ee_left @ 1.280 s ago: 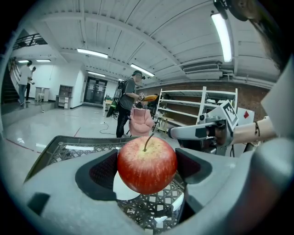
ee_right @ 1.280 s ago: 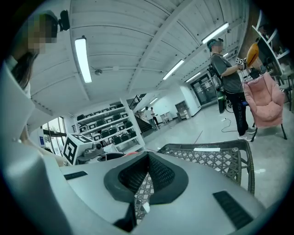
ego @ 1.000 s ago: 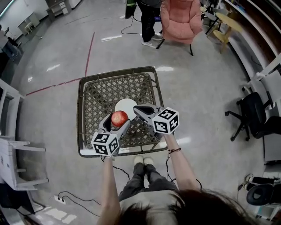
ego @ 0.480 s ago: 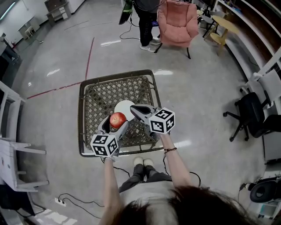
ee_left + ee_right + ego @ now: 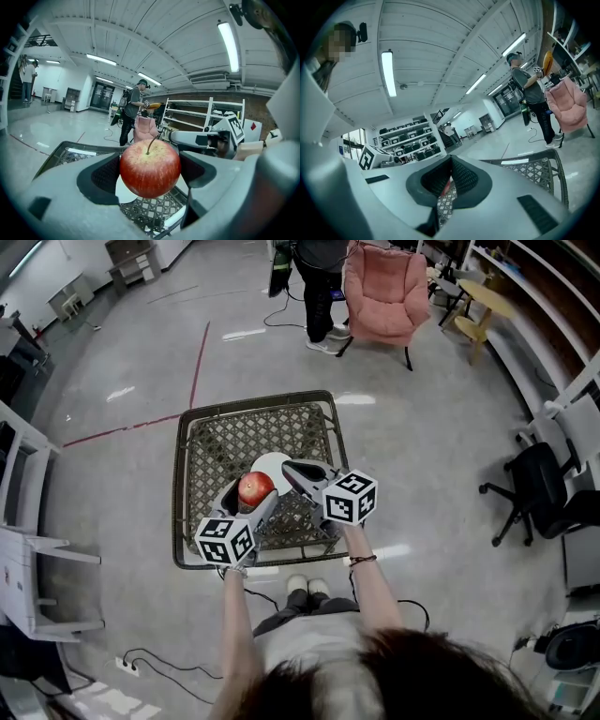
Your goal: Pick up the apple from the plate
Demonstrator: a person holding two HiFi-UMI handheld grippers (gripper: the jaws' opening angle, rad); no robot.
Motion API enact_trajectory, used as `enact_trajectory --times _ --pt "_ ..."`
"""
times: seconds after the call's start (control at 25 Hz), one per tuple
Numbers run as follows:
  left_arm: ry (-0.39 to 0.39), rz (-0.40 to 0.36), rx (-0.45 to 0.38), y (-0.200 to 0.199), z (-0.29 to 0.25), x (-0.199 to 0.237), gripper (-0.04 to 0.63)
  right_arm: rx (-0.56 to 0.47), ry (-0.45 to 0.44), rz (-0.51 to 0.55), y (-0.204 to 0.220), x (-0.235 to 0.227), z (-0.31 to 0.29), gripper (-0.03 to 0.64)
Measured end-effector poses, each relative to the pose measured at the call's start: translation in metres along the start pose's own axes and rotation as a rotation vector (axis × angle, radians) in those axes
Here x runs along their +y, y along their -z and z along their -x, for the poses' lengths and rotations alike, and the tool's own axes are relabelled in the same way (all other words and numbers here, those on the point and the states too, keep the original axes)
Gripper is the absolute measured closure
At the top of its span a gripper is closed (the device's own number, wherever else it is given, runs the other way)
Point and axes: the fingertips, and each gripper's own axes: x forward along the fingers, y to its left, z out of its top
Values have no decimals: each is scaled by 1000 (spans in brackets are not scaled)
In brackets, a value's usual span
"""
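Note:
A red apple (image 5: pixel 255 487) with a stem is clamped between the jaws of my left gripper (image 5: pixel 251 496), held in the air above the near edge of the white plate (image 5: pixel 273 463). In the left gripper view the apple (image 5: pixel 150 168) fills the gap between both pads, and a piece of the plate (image 5: pixel 123 191) shows below it. My right gripper (image 5: pixel 293 469) hovers just right of the apple over the plate, its jaws shut with nothing in them. In the right gripper view the right gripper (image 5: pixel 449 180) shows its pads pressed together.
The plate lies on a square wicker table (image 5: pixel 217 448) with a dark metal rim. A pink armchair (image 5: pixel 384 287) and a standing person (image 5: pixel 319 282) are beyond it. A black office chair (image 5: pixel 544 486) is at the right, white shelving (image 5: pixel 28 549) at the left.
Only the head camera has shifted a little. The left gripper keeps the apple above the plate, and the right gripper stays shut beside it.

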Motion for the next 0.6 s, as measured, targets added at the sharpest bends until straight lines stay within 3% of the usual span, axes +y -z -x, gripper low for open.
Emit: enact_trajectory --times 0.6 --pt "28 -16 13 -2 -3 -9 192 18 -17 22 6 4 9 607"
